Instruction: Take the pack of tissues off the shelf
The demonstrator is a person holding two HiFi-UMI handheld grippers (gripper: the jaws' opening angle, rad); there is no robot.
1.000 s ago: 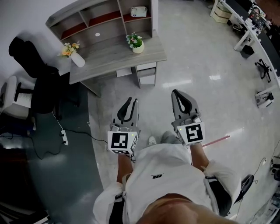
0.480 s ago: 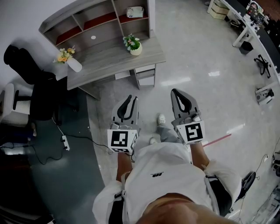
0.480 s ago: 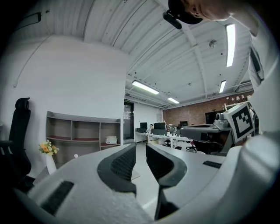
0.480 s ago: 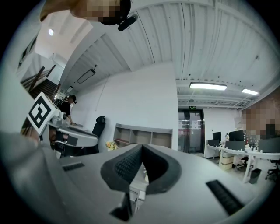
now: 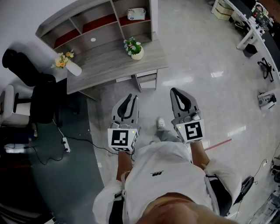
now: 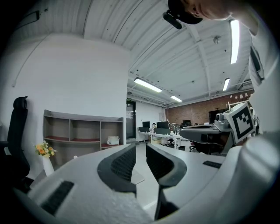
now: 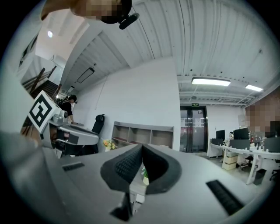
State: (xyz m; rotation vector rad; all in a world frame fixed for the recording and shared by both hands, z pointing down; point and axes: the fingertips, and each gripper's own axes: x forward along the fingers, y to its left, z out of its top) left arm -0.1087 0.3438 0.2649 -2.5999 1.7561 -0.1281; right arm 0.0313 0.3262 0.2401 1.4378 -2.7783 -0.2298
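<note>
The pack of tissues (image 5: 136, 13) is a small white bundle in the right-hand compartment of the grey shelf (image 5: 94, 19), at the back of the desk. In the left gripper view the pack of tissues (image 6: 113, 140) shows far off, left of the jaws. Both grippers are held out over the floor, well short of the desk. My left gripper (image 5: 130, 100) is empty, its jaws a narrow slit apart. My right gripper (image 5: 179, 94) is shut with its pads touching and holds nothing. In their own views, the left gripper (image 6: 141, 146) and the right gripper (image 7: 141, 146) point toward the shelf.
A grey desk (image 5: 109, 59) carries a potted plant (image 5: 136, 47) and a white vase of flowers (image 5: 70, 64). A drawer unit (image 5: 148, 78) stands under its right end. A black office chair (image 5: 39, 94) sits left, and more desks (image 5: 256, 22) stand at right.
The person has stepped forward, with a shoe now showing between the grippers. The desk has shifted slightly in the head view. Both grippers keep their pose and jaw state.
</note>
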